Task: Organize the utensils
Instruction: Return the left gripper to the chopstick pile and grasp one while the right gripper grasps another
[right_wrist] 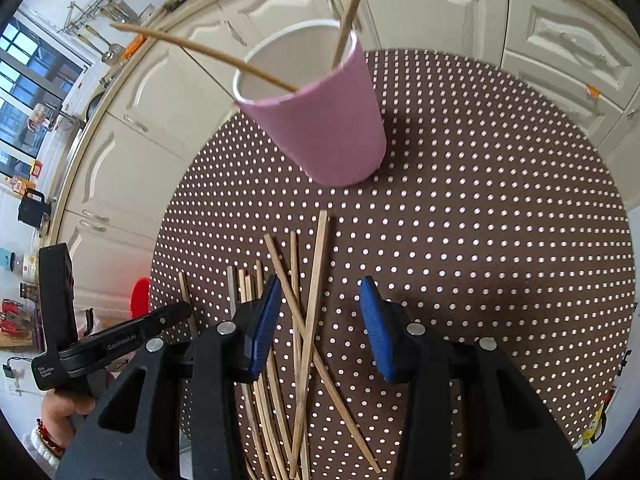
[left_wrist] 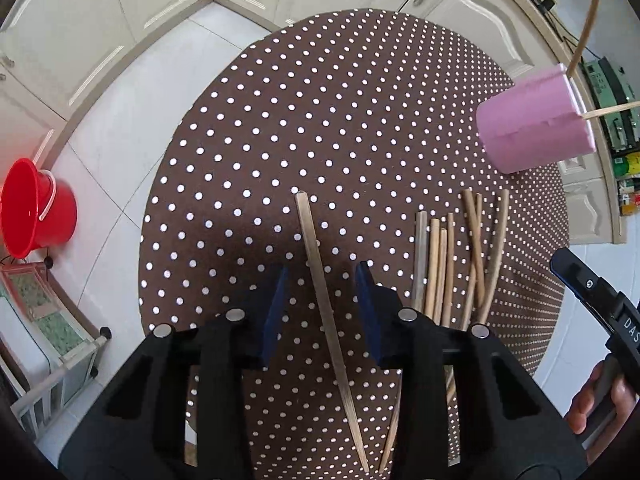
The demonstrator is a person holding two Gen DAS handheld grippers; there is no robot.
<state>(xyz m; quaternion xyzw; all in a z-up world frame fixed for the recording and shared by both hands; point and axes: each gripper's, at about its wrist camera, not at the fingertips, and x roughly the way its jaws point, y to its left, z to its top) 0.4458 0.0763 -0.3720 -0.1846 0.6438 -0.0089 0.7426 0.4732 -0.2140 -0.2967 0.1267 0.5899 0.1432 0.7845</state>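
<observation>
Over a round table draped in a brown cloth with white polka dots [left_wrist: 340,120], the left gripper [left_wrist: 322,308], black-framed with blue pads, hangs with its jaws set wide apart, holding nothing. A single squared wooden chopstick [left_wrist: 320,288] lies on the cloth below the gap between the jaws, running from near the camera out toward the table's middle; whether either pad touches it cannot be told. Just to its right, a loose bundle of wooden chopsticks [left_wrist: 460,256] lies on the cloth, some parallel, some crossing.

In the right wrist view the right gripper [right_wrist: 320,320], of the same build, also stands wide open and empty above that bundle, where several sticks fan out and cross one another. Its left blue pad [right_wrist: 264,324] sits over the edge of the pile; contact cannot be judged. The other gripper's body and the hand holding it show at the lower left.

Beyond the pile, the pink plastic cup with a white inside [right_wrist: 320,120] stands upright on the cloth, well apart from both grippers. Two wooden chopsticks [right_wrist: 348,16] stand in it, leaning in different directions over the rim.

Farther off, cream kitchen cabinets [right_wrist: 420,4] curve behind the table, and a red plastic bucket [left_wrist: 34,208] sits on the pale tiled floor.
</observation>
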